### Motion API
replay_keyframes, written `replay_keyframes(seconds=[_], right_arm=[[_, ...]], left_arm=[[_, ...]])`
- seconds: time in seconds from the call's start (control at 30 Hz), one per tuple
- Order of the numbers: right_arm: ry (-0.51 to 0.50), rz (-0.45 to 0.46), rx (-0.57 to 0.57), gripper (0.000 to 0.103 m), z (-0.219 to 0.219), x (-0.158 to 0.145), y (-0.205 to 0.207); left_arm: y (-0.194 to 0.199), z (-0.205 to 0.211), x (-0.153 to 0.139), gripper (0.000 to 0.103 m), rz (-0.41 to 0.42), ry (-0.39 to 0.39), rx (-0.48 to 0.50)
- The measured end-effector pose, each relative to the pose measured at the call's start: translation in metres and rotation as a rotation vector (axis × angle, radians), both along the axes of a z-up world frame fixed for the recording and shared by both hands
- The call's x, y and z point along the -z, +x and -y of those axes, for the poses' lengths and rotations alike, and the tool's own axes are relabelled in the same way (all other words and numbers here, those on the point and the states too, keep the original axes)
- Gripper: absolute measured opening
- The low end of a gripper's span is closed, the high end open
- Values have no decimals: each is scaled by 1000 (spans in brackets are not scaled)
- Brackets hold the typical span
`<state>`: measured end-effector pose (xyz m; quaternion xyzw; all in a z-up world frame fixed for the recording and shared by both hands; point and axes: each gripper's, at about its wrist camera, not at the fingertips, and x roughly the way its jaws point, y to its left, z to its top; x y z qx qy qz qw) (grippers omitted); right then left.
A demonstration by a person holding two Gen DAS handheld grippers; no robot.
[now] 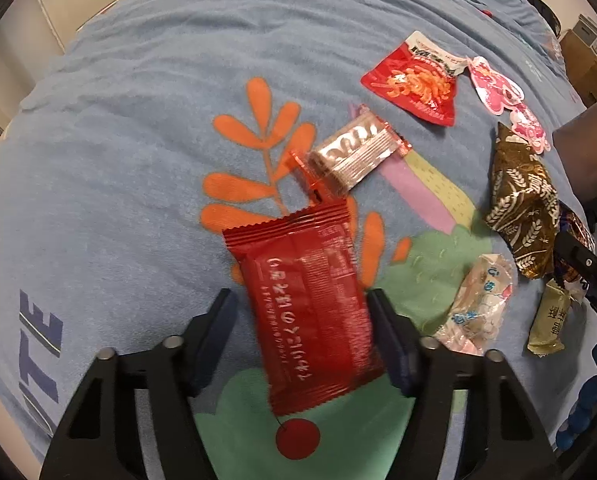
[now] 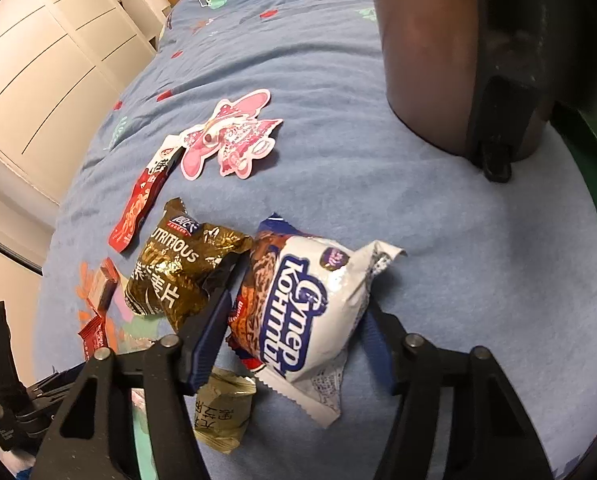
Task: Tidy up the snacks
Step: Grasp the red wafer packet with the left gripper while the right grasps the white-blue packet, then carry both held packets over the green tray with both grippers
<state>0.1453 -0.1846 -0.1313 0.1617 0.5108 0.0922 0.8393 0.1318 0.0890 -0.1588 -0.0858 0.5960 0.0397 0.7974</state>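
Observation:
A red snack packet (image 1: 314,312) lies on the blue bed cover (image 1: 138,120), between the fingers of my left gripper (image 1: 300,300). The right pad meets its edge; a thin gap shows at the left pad. In the right wrist view a plump white and blue packet (image 2: 310,312) sits between the fingers of my right gripper (image 2: 296,306). Both pads stand close against its sides, but the bulge hides whether they press. Nearby lie a brown and gold packet (image 2: 178,272) and an olive packet (image 2: 222,412).
More snacks lie scattered on the cover: a silvery bar (image 1: 354,152), a red pouch (image 1: 414,80), a pink shaped packet (image 1: 498,88), a clear bag (image 1: 478,304). A person's arm (image 2: 426,60) reaches over the bed. White cupboards (image 2: 38,60) stand beyond the bed edge.

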Motion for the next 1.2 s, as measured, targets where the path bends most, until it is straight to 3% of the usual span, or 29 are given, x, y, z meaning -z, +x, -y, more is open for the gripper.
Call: replay_keyframes(seconds=[0.07, 0.27, 0.87, 1.2], right_arm=[[0, 1, -8, 103, -1, 0, 0], [-3, 5, -47, 102, -1, -2, -3], [-15, 117, -49, 101, 8, -52, -39], [24, 154, -35, 101, 22, -72, -60]], left_arm=[[0, 3, -2, 43, 8, 8, 9], [-2, 18, -11, 35, 30, 32, 25], [-38, 16, -73, 34, 156, 34, 3], [-57, 11, -92, 34, 191, 42, 17]])
